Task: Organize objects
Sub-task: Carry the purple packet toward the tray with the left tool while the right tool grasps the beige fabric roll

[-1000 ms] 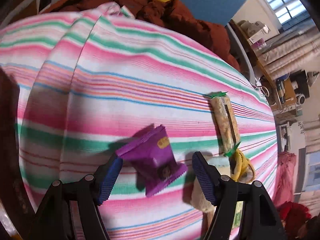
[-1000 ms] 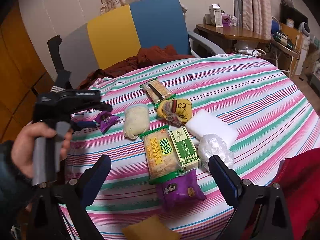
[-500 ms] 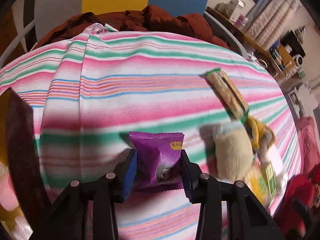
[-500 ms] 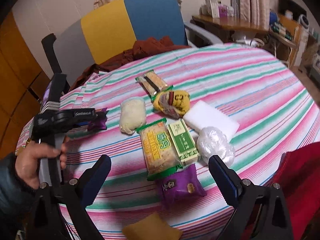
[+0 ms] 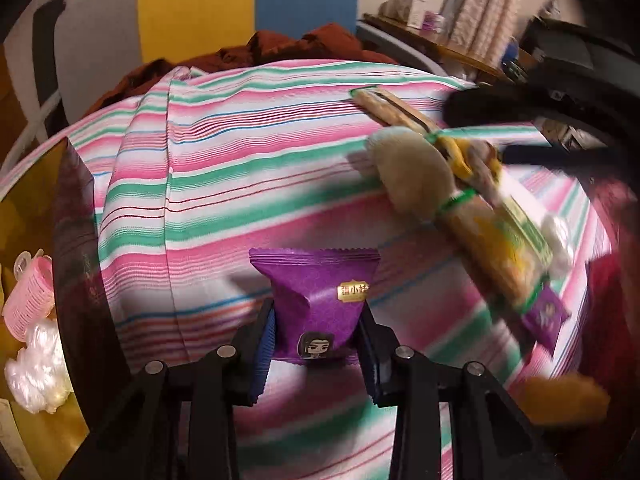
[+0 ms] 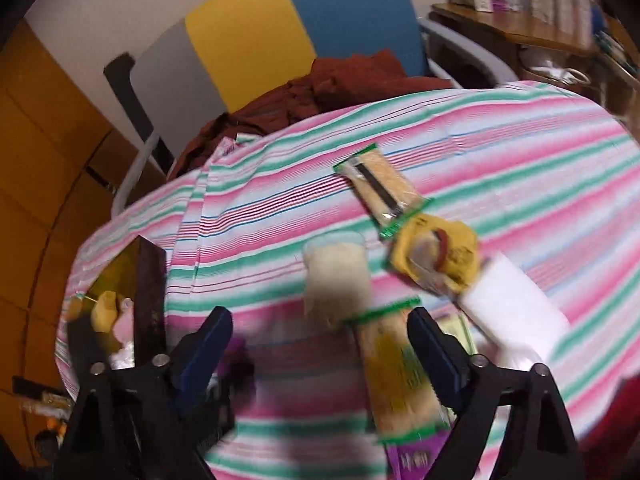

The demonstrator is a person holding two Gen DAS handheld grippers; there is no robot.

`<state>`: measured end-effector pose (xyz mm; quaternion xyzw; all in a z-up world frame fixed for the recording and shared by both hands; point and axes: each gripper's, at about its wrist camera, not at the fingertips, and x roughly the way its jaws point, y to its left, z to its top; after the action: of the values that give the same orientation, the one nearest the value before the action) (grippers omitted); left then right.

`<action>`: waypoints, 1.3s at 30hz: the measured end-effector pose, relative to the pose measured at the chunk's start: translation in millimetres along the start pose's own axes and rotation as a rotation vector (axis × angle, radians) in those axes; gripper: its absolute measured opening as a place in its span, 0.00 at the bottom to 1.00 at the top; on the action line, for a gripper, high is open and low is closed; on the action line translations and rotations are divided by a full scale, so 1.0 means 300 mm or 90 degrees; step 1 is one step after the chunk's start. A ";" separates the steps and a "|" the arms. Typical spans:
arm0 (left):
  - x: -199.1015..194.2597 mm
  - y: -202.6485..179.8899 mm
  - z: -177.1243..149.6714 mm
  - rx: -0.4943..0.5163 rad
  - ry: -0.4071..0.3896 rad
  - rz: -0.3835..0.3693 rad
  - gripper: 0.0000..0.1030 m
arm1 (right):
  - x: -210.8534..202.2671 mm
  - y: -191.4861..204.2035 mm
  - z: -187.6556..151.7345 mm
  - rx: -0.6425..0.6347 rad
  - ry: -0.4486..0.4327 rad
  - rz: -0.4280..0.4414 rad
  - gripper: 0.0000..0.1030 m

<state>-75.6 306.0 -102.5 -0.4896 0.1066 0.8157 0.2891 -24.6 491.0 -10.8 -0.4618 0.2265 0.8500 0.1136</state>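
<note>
My left gripper point(image 5: 316, 344) is shut on a purple snack packet point(image 5: 320, 292), held upright above the striped tablecloth point(image 5: 224, 184). A dark-walled box point(image 5: 76, 240) with a gold inside stands just to its left. My right gripper point(image 6: 320, 344) hangs over the row of snacks, its jaws closing with nothing pressed between the pads. A cream bun packet point(image 6: 336, 276) lies just ahead of them. A green-edged cracker packet point(image 6: 396, 372) lies beside the right finger. Beyond these lie a long biscuit pack point(image 6: 380, 192), a yellow packet point(image 6: 440, 256) and a white block point(image 6: 512, 312).
The box holds a pink hair roller point(image 5: 28, 300) and a white plastic bundle point(image 5: 36, 364). A second purple packet point(image 6: 412, 460) lies at the near end of the row. A chair point(image 6: 280, 28) with a yellow and blue back and a rust-red cloth point(image 6: 340, 80) stands behind the table.
My left gripper shut on the purple packet and carried it left, so the box came into view. My right gripper swung left and forward over the snacks, its jaws narrowing.
</note>
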 end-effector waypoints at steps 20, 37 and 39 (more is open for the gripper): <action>-0.003 0.026 0.019 -0.023 -0.024 -0.069 0.34 | 0.272 0.000 0.054 -0.058 0.066 -0.029 0.51; -0.432 0.144 -0.070 -0.064 -0.171 -0.046 0.34 | 0.220 0.079 0.045 -0.117 0.023 0.013 0.51; -0.472 0.213 -0.096 -0.097 -0.183 -0.026 0.34 | 0.211 0.088 0.043 -0.122 0.014 0.017 0.51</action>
<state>-41.3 189.1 -2.1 -0.3905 -0.0076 0.8770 0.2799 -79.3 473.4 -50.2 -0.4769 0.1515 0.8641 0.0554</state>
